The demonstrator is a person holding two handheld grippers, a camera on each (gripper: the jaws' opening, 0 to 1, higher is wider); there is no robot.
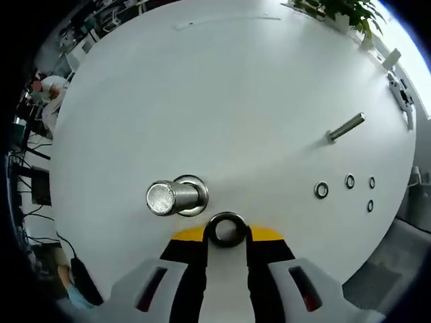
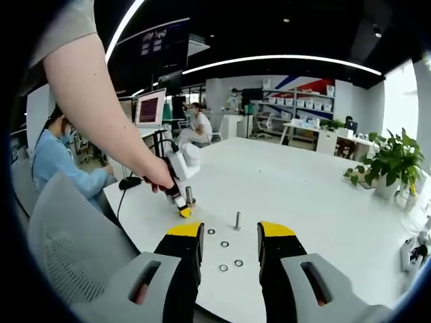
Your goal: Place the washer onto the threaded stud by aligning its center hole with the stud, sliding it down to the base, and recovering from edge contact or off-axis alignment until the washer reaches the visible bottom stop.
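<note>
Left gripper is clenched on the washer, pinched by its rim just beside the upright threaded stud on the white table. Washer looks small, stiff, slick metal (light, likely to slip), so edge grip keeps the hole free. Right gripper hangs released above spare washers.

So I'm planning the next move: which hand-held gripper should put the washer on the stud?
Left hand-held gripper: it grips the washer beside the stud. The right is open, farther back.
</note>
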